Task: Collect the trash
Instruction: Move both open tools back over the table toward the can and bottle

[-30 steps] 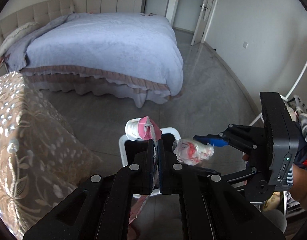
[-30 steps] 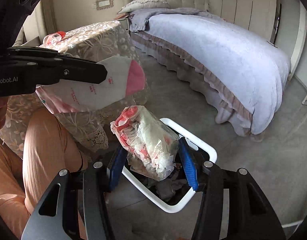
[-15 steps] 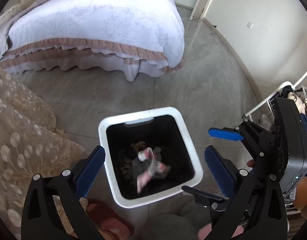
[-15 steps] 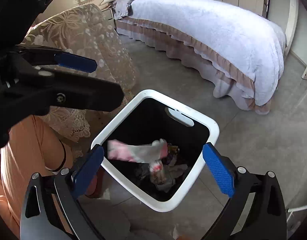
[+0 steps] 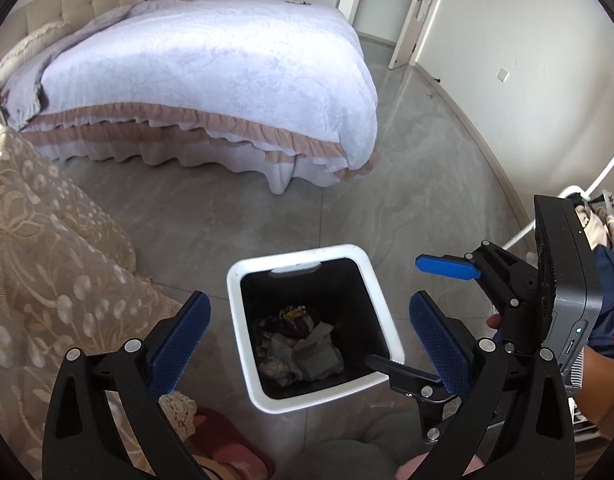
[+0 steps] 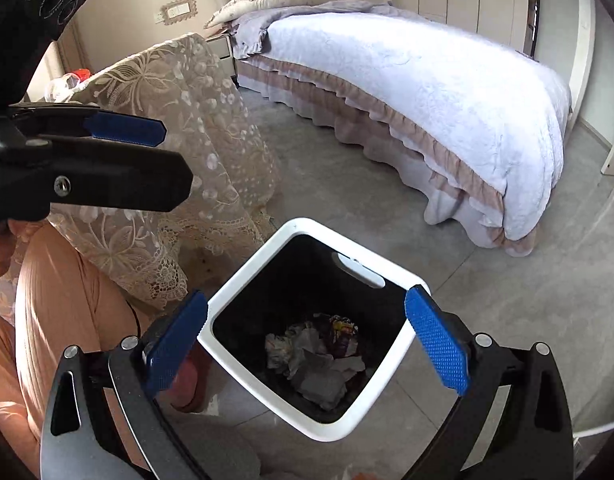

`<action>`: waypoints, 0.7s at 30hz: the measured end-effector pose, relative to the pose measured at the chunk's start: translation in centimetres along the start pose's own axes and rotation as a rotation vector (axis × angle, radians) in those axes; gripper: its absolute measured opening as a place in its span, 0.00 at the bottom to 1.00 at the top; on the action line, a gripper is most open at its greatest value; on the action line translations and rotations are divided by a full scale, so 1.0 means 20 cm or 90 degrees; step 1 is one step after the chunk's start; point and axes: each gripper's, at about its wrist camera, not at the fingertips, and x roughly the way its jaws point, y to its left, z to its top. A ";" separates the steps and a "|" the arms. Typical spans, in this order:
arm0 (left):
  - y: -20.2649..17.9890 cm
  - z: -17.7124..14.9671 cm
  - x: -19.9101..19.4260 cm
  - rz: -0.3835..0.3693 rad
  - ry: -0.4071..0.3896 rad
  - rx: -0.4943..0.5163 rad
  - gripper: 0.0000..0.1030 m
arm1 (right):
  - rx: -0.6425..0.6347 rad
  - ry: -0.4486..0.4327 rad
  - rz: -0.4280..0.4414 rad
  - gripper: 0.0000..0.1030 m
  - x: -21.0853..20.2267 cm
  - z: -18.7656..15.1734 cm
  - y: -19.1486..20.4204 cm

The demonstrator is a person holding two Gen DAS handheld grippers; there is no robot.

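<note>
The trash bin (image 5: 381, 376) stands open on the floor (image 5: 235, 216), with nothing over its mouth. A lace cloth (image 5: 47, 264) hangs close on one side, and the big bed (image 5: 211, 76) blocks the far side. Bare floor lies between bed and bin.

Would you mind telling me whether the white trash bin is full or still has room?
It has room. The bin stands upright and open, and crumpled paper and wrappers cover only its bottom, with dark inner walls bare above them.
</note>
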 end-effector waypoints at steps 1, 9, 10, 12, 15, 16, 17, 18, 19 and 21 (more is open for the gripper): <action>0.01 0.00 -0.04 0.006 -0.011 0.001 0.95 | -0.010 -0.009 -0.001 0.96 -0.01 0.02 0.02; 0.12 -0.04 -0.42 0.086 -0.100 -0.017 0.95 | -0.072 -0.083 0.064 0.96 -0.16 0.24 0.23; 0.14 -0.06 -0.48 0.098 -0.115 -0.023 0.95 | -0.080 -0.092 0.074 0.96 -0.17 0.27 0.27; 0.18 -0.08 -0.57 0.123 -0.132 -0.034 0.95 | -0.094 -0.115 0.086 0.96 -0.20 0.34 0.34; 0.25 -0.14 -0.71 0.172 -0.156 -0.048 0.95 | -0.110 -0.139 0.116 0.96 -0.23 0.43 0.45; 0.27 -0.15 -0.75 0.189 -0.162 -0.055 0.95 | -0.114 -0.146 0.126 0.96 -0.24 0.47 0.49; 0.30 -0.17 -0.79 0.205 -0.168 -0.062 0.95 | -0.120 -0.151 0.134 0.96 -0.24 0.49 0.53; 0.33 -0.20 -0.83 0.217 -0.174 -0.069 0.95 | -0.128 -0.157 0.142 0.96 -0.25 0.52 0.56; 0.36 -0.22 -0.86 0.228 -0.179 -0.077 0.95 | -0.137 -0.163 0.149 0.96 -0.25 0.54 0.60; 0.42 -0.26 -0.94 0.247 -0.188 -0.095 0.95 | -0.158 -0.170 0.168 0.96 -0.26 0.58 0.69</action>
